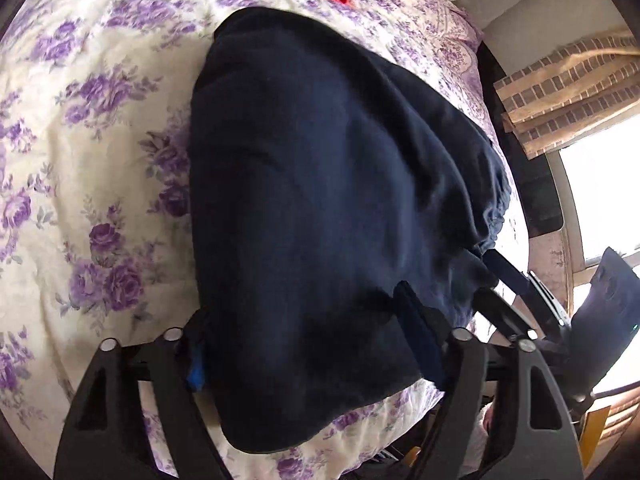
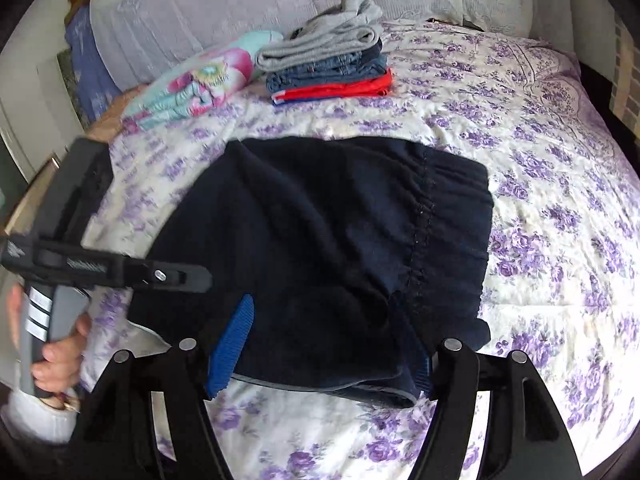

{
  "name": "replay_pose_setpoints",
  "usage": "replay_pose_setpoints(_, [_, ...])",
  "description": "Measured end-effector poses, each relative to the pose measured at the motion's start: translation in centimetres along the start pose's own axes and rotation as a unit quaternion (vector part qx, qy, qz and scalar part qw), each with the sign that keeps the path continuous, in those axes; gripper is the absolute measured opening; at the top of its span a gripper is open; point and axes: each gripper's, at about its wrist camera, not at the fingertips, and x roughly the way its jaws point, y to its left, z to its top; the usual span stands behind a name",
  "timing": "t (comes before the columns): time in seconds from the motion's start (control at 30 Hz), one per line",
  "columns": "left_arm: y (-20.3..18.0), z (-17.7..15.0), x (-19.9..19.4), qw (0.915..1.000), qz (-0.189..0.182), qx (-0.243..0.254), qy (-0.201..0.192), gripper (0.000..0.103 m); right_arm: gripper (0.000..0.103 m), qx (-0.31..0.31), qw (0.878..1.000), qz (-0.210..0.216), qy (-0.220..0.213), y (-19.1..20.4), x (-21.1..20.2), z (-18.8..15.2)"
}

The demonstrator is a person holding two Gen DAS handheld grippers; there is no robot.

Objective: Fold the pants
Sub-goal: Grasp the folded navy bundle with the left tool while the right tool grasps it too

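— Pants on the bed, left view: how far along?
— Folded into a thick dark bundle, I judge; maybe one last fold or stacking left. The left tool is spread, cloth between its fingers, no pinch visible.
— And the right view?
— Right tool is also spread around the near edge. A stack of clothes waits beyond.

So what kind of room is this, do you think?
Most likely a bedroom: a floral bedspread, a stack of folded clothes near the pillows, and a curtained window.
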Motion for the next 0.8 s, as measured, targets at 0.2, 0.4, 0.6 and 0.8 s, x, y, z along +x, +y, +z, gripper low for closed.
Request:
replay_pose_setpoints(0.2, [0.3,-0.2,-0.8,0.9998,0.009,0.009,-0.015,0.026,0.097,0.191,0.979,0.070,0.004,-6.5,-2.7,-3.1])
replay_pose_setpoints(0.4, [1.2,0.0,-0.5,0.9999,-0.011,0.003,-0.007,0.026,0.097,0.348,0.921,0.164,0.063,-11.1,0.8,-6.5])
replay_pose_setpoints(0.6, [2.0,-0.3,-0.7,0.9998,-0.021,0.001,-0.002,0.026,0.097,0.323,0.920,0.210,0.077,-11.0,4.6,-3.2])
replay_pose_setpoints(0.8, [2.8,0.0,0.0,0.9995,-0.029,0.009,0.011,0.035,0.090,0.310,0.917,0.241,0.075,-11.1,8.3,-0.2])
